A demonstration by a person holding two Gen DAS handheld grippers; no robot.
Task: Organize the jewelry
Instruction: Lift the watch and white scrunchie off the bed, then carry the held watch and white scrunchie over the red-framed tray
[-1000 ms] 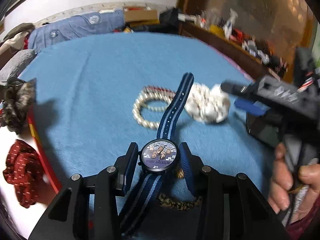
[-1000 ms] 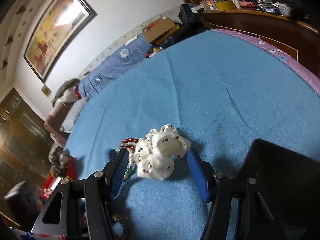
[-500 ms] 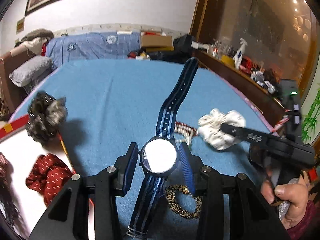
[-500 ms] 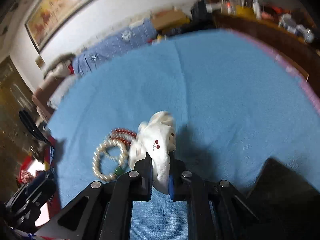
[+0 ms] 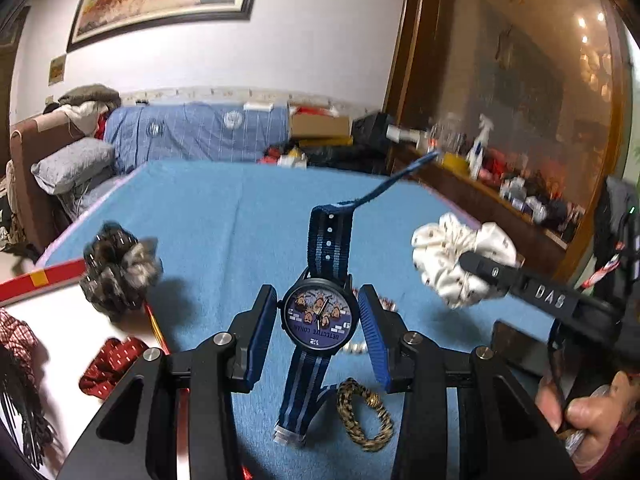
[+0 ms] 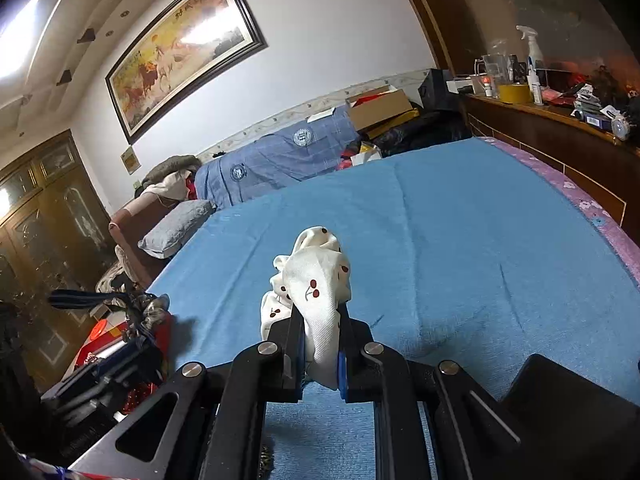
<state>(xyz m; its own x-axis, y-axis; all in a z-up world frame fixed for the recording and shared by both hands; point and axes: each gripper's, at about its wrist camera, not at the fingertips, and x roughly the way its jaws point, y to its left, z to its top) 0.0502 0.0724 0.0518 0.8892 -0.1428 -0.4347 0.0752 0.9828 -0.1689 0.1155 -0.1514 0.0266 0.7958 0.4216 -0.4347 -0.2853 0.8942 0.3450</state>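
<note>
Now L tongs [image 5: 318, 328] grip watch [image 5: 318, 320], R tongs [image 6: 318, 354] pinch scrunchie [image 6: 316, 280], both lifted over bed [image 6: 460, 240]. Some scrunchies already in box [image 5: 60, 320]; bracelet [image 5: 364, 416] + beads left.

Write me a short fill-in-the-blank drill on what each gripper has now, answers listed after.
1. The left gripper holds a watch with a striped ____ strap.
2. The right gripper is shut on a white scrunchie printed with small red ____.
3. On the blue blanket, just below the watch, lies a braided ____.
4. The dark furry scrunchie sits by the edge of the ____ tray.

Missing words: blue; cherries; bracelet; white
</note>
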